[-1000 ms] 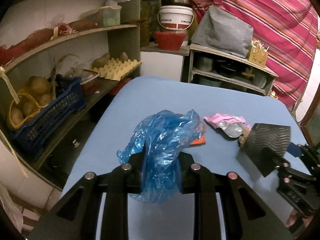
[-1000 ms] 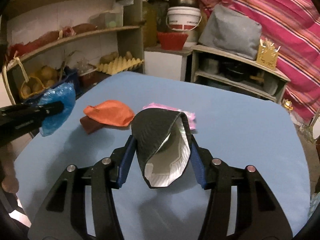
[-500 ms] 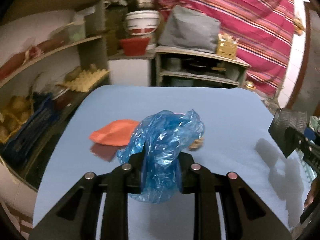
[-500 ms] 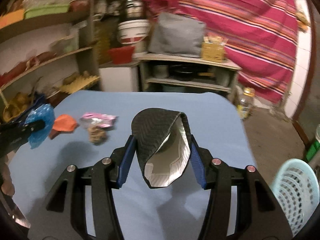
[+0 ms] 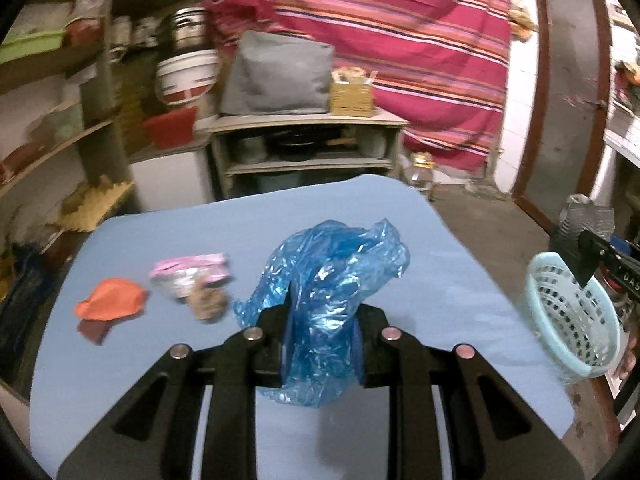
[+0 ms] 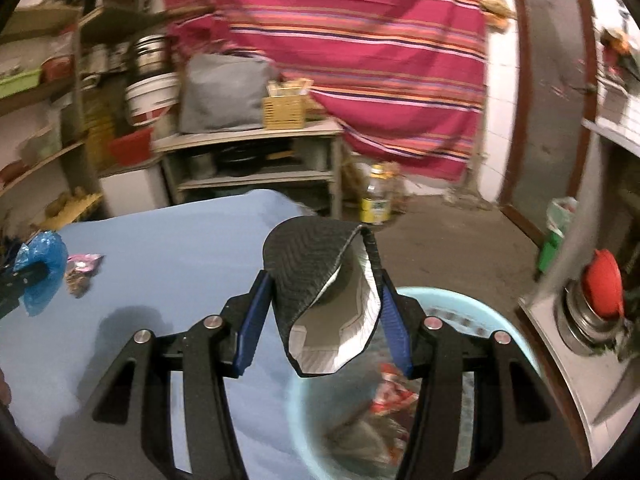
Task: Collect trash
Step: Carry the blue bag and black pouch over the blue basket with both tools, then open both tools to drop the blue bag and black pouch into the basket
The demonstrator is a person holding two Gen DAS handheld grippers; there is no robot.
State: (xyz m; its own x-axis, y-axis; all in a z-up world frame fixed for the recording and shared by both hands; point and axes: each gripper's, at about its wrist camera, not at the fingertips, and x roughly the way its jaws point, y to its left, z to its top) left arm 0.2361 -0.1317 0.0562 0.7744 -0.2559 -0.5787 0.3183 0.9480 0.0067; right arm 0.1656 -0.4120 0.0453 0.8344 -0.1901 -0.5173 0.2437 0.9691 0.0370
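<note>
My left gripper (image 5: 322, 340) is shut on a crumpled blue plastic bag (image 5: 332, 276) and holds it above the blue table (image 5: 460, 288). My right gripper (image 6: 326, 320) is shut on a black foil packet (image 6: 316, 280) with a silver inside, right over the light-blue basket (image 6: 516, 348), which holds some wrappers. The basket (image 5: 568, 312) stands off the table's right edge; the right gripper with the packet (image 5: 584, 232) hangs above it. An orange scrap (image 5: 110, 298), a pink wrapper (image 5: 188, 274) and a brown crumpled bit (image 5: 208, 306) lie on the table's left part.
Shelves (image 5: 52, 136) with baskets, egg trays and pots line the left side. A low shelf unit (image 5: 304, 148) with a grey bag stands behind the table, before a striped curtain (image 5: 400, 40). A bottle (image 6: 376, 196) stands on the floor. A metal pot with a red lid (image 6: 596, 300) is right of the basket.
Both grippers have swung to the right with their loads. The right gripper moved from above the table to over the basket. The view of the scraps shifted left.
</note>
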